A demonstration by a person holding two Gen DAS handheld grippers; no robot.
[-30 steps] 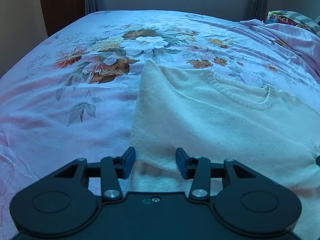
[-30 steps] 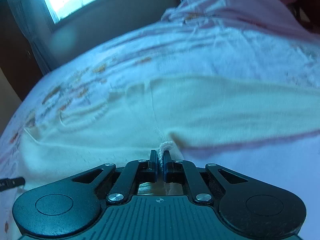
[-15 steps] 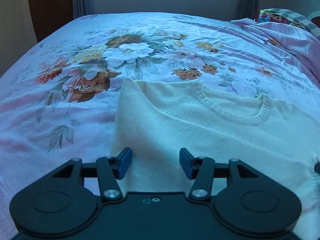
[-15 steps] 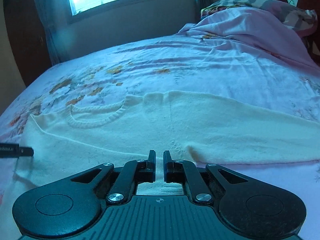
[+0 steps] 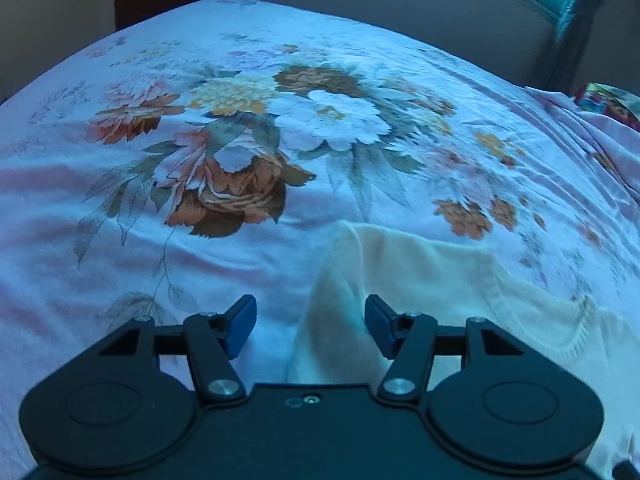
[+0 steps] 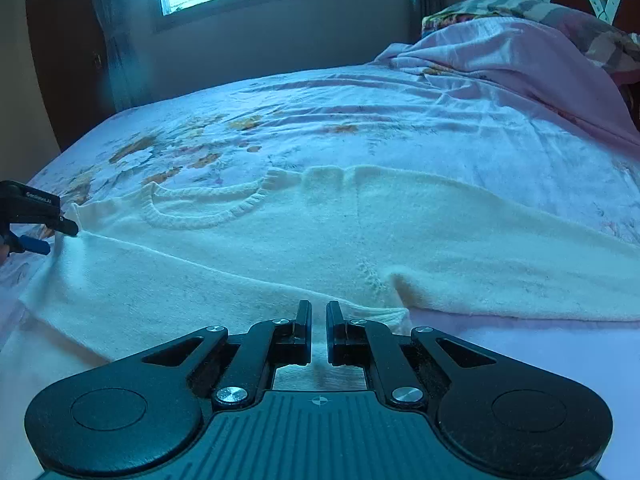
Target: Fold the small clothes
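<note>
Both wrist views low over sweater point(image 5: 440, 300)

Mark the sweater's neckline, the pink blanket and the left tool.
neckline point(image 6: 208, 210): right wrist view, ribbed collar band.
pink blanket point(image 6: 520, 56): right wrist view, bunched top.
left tool point(image 5: 310, 322): left wrist view, between open fingertips.

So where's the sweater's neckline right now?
In the right wrist view, the neckline sits left of centre on the cream sweater, near the left gripper.

Bed point(image 6: 460, 120) w/ floral sheet; cream sweater point(image 6: 280, 248) flat on it, pink blanket point(image 6: 520, 52) bunched at head.
</note>
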